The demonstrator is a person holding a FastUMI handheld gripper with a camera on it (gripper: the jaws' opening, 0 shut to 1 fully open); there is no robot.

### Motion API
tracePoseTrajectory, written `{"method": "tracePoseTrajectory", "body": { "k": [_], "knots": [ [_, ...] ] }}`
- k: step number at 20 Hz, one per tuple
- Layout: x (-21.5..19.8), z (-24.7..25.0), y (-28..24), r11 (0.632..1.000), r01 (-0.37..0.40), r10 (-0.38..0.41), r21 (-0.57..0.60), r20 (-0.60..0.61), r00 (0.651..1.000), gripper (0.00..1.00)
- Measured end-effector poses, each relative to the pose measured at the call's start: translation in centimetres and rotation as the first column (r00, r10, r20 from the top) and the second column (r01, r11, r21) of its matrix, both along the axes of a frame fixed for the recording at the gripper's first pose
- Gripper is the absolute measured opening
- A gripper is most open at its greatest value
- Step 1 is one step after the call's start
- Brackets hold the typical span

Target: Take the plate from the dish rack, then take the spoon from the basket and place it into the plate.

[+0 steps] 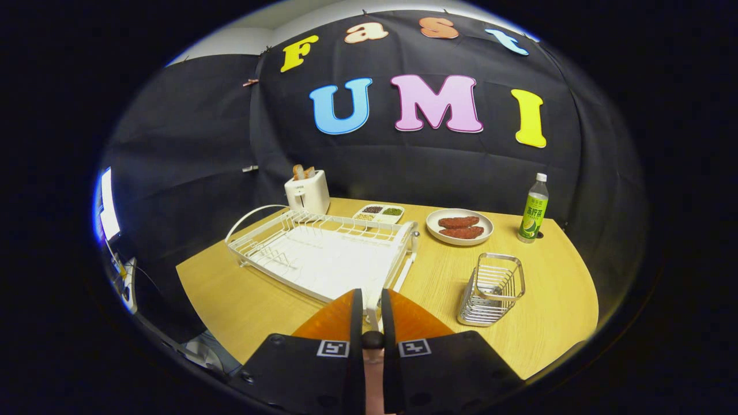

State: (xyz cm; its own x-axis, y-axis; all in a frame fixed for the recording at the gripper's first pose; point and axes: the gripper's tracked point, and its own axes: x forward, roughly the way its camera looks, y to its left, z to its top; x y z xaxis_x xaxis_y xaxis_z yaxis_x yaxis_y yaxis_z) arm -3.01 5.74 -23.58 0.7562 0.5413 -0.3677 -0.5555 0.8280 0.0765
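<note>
My gripper (pixel 372 300) is above the table's near edge, its fingers drawn together with only a thin slit between them and nothing held. Just beyond the fingertips lies the white wire dish rack (pixel 323 253); I see no plate in it. To the right of the fingers stands a small metal wire basket (pixel 493 288), and no spoon shows inside it. Farther back, past the rack's right end, a white plate (pixel 459 237) holds two reddish-brown pieces of food.
A white toaster (pixel 307 193) with bread in it stands behind the rack. Next to it is a small tray of seeds (pixel 379 213). A green-labelled bottle (pixel 533 210) stands at the back right. The wooden table (pixel 248 300) has bare room left of the fingers.
</note>
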Motion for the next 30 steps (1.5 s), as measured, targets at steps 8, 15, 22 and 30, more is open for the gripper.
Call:
{"method": "tracePoseTrajectory", "body": {
  "k": [8, 15, 22, 30],
  "knots": [
    [-2.8, -2.5, -2.5, 0.997, 0.028, -0.034, -0.075, -0.076, 0.997, 0.17],
    [-2.5, -3.2, -3.5, 0.993, 0.046, -0.062, -0.113, -0.147, 0.987, 0.19],
    [-1.3, 2.7, -4.3, 0.992, 0.121, -0.124, -0.040, -0.094, 0.988, 0.90],
    [0.1, 15.9, -6.3, 0.965, 0.258, -0.263, 0.051, 0.162, 0.951, 0.99]
  ]
}}
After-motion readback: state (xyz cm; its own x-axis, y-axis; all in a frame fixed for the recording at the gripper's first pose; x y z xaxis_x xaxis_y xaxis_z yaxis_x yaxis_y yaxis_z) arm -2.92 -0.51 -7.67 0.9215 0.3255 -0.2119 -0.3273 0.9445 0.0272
